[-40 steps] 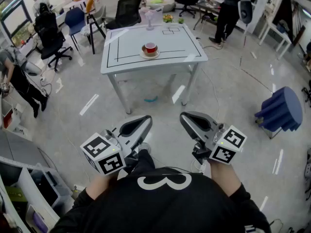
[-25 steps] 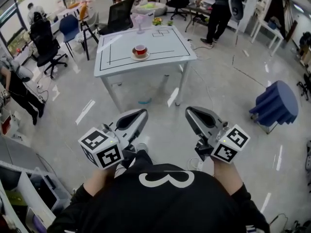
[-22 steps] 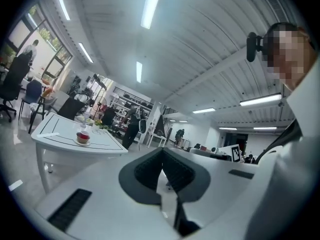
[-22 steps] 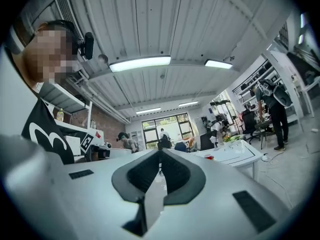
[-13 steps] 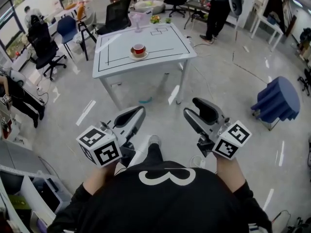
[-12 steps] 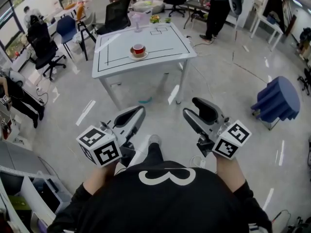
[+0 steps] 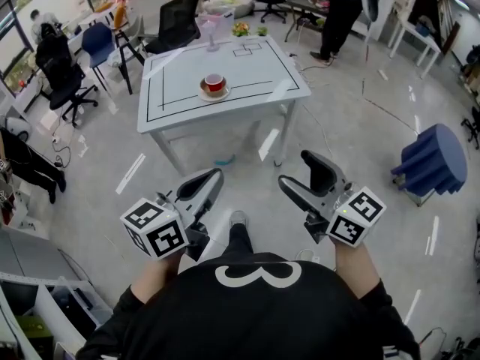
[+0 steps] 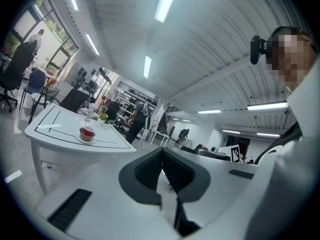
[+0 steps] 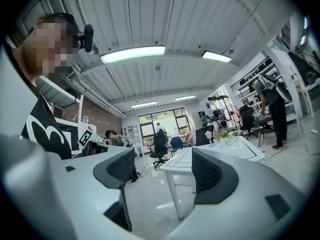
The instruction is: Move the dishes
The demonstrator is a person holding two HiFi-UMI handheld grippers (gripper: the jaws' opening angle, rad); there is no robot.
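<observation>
While the cup and saucer (image 7: 214,85) sit far ahead on the desk (image 7: 259,70), the clenched left claw (image 7: 211,178) lies nearer; the empty right claw (image 7: 301,172) has just been opening.

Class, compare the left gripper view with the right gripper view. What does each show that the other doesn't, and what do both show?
Only the left gripper view: the left gripper with jaws together, and a red cup on a saucer.
Only the right gripper view: the right gripper, whose jaws have just been opening and stand apart with nothing between them, and the white 3 on the person's black shirt.
Both: the white table with black lines.
</observation>
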